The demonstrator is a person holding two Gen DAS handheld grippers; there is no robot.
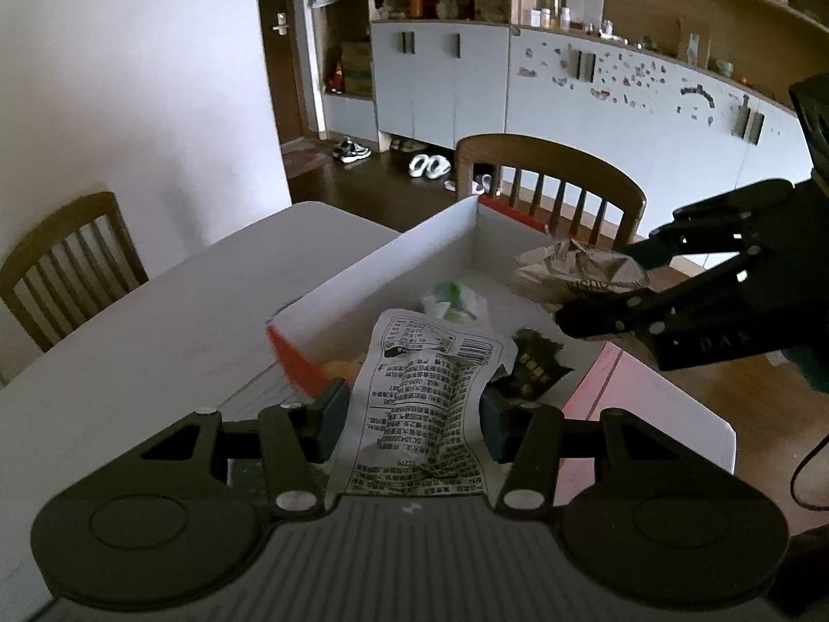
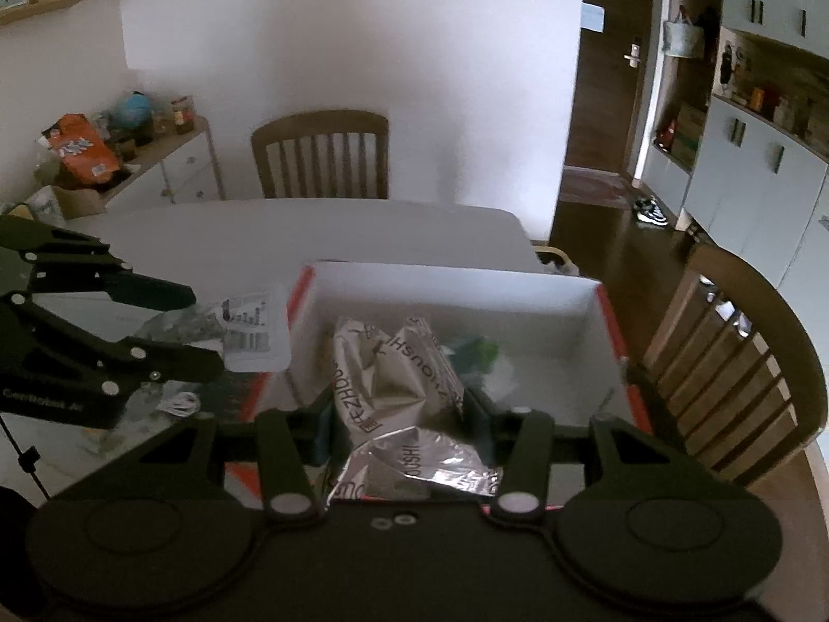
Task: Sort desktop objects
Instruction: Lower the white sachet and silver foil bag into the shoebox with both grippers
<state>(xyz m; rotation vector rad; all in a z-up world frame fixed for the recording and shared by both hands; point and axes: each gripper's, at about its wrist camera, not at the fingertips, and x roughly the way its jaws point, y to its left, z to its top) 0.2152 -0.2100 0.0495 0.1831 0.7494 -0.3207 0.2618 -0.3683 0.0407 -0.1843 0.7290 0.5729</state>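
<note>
My left gripper (image 1: 409,422) is shut on a white printed wrapper (image 1: 430,394) and holds it at the near edge of the white box with a red rim (image 1: 414,249). My right gripper (image 2: 399,425) is shut on a crumpled silver foil bag (image 2: 394,378) and holds it over the box (image 2: 451,285). In the left wrist view the right gripper (image 1: 611,295) grips the foil bag (image 1: 575,269) above the box's right side. In the right wrist view the left gripper (image 2: 207,331) holds the wrapper (image 2: 248,331) left of the box. A green-and-white wrapper (image 1: 453,300) and a dark packet (image 1: 536,363) lie inside the box.
The box sits on a white table (image 1: 155,337). Wooden chairs stand at the far side (image 2: 321,155) and right side (image 2: 735,373) of the table. A side cabinet with an orange bag (image 2: 83,150) is at the left. Small scraps (image 2: 179,404) lie on the table.
</note>
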